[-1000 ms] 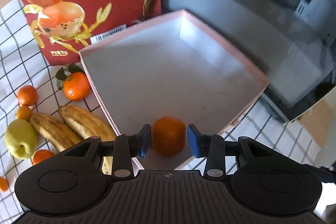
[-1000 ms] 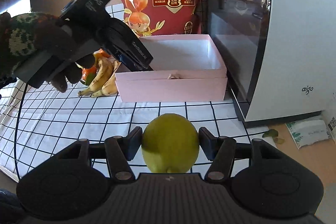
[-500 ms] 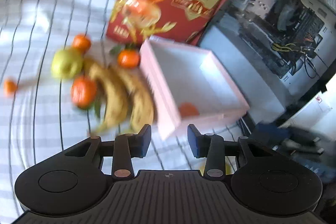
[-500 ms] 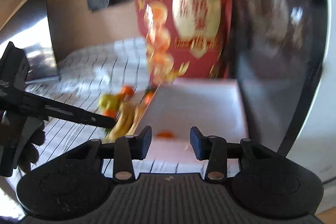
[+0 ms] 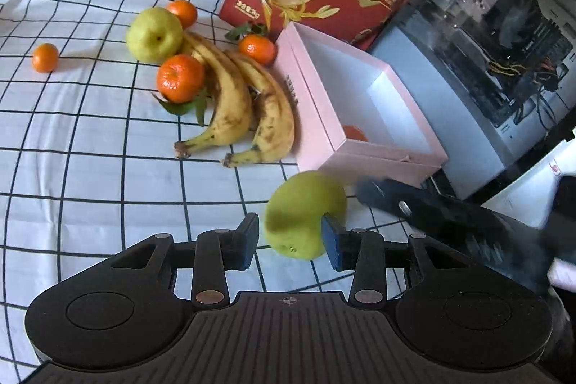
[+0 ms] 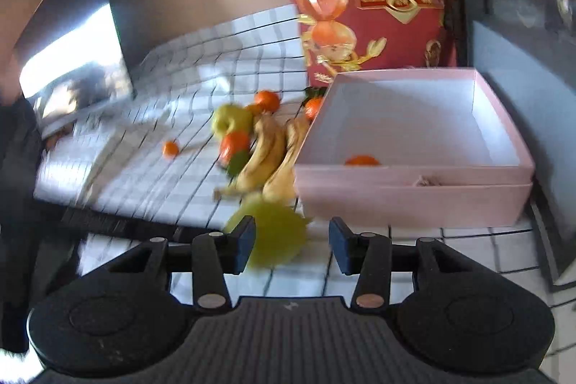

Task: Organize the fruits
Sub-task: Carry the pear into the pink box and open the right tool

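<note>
One pear (image 5: pixel 306 215) lay on the surface (image 5: pixel 90 168) just in front of the box (image 5: pixel 324 117), not yet in it; a tangerine (image 5: pixel 354 133) sat inside. My left hand-held gripper (image 5: pixel 289 242) and right hand-held gripper (image 6: pixel 291 245) both gaped wide, empty, likely ready to re-grasp the pear.

Mandarin (image 5: pixel 354 133) in box (image 5: pixel 316 117); bananas (image 5: pixel 252 110) just left of it

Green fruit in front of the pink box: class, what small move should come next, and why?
Probably shift the right gripper a little to its left, then shut it on the green fruit. The fruit sits outside the pink box, by its near wall, and the fingers are open. In the right wrist view it lies off-centre, nearer the left finger, though the view is blurred.
</note>
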Tool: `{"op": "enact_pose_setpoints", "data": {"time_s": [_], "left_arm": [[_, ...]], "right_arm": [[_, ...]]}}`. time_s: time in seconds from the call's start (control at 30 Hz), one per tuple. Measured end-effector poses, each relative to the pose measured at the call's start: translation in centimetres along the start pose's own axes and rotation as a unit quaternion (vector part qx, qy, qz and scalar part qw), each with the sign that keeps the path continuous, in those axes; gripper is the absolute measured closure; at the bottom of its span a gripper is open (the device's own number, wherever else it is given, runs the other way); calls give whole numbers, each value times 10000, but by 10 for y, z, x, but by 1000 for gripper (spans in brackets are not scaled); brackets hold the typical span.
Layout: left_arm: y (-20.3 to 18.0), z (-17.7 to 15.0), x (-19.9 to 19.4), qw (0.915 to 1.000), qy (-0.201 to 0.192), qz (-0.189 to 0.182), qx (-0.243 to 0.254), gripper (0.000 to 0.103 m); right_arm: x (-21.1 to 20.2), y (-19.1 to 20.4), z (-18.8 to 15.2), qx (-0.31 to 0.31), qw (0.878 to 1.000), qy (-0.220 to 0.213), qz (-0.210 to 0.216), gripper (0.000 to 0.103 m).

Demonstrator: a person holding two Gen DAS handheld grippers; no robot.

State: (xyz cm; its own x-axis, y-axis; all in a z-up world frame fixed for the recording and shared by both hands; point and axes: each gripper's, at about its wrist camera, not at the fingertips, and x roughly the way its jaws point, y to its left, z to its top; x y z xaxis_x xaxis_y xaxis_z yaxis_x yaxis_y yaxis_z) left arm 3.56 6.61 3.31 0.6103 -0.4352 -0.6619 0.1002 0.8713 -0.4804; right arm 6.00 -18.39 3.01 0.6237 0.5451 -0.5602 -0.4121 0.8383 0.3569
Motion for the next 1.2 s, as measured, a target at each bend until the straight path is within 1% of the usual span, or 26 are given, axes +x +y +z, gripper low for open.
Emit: {"op": "enact_pose_setpoints", "data": {"time_s": [0.07,0.1,0.17,0.27,0.4,0.47,0.57,0.7,0.9,1.0,1.07,1.13,1.2], "left_arm": [[1,-2,-1,10000,-5,37,-3,61],[2,-3,-2,10000,-1,41,-21,61],[6,-6,-5,10000,-27,31,-63,61],[13,-7,-15,9998,-124,35,-139,61],[25,-10,-29,9988,-324,60,-352,61],[29,-12,-35,9984,-355,66,-436,61],[34,-18,-38,9983,-335,133,-455,61],[40,-27,-39,9981,-199,223,-531,61],[43,-40,-39,9978,-54,263,-607,61],[42,-43,-39,9977,-6,278,-618,61],[42,-44,-40,9976,3,292,-625,61],[42,-44,-41,9975,2,311,-638,61],[42,-45,-42,9973,-4,337,-653,61]], "right_arm": [[17,-5,7,253,9995,75,196,58],[23,-5,7,296,9992,151,227,58],[31,-3,8,356,9988,141,300,58],[35,4,8,284,9975,292,578,58],[29,20,-1,2,9965,399,740,58],[23,29,-9,-123,9958,450,784,58],[13,48,-20,-632,9956,344,593,57],[4,66,-30,-1192,9917,293,384,57],[-7,79,-43,-1748,9842,199,197,57],[-8,82,-48,-1917,9812,142,169,57],[-6,80,-49,-1855,9822,190,217,52],[-3,79,-50,-1785,9836,126,208,44],[0,78,-51,-1764,9839,120,248,40]]}}
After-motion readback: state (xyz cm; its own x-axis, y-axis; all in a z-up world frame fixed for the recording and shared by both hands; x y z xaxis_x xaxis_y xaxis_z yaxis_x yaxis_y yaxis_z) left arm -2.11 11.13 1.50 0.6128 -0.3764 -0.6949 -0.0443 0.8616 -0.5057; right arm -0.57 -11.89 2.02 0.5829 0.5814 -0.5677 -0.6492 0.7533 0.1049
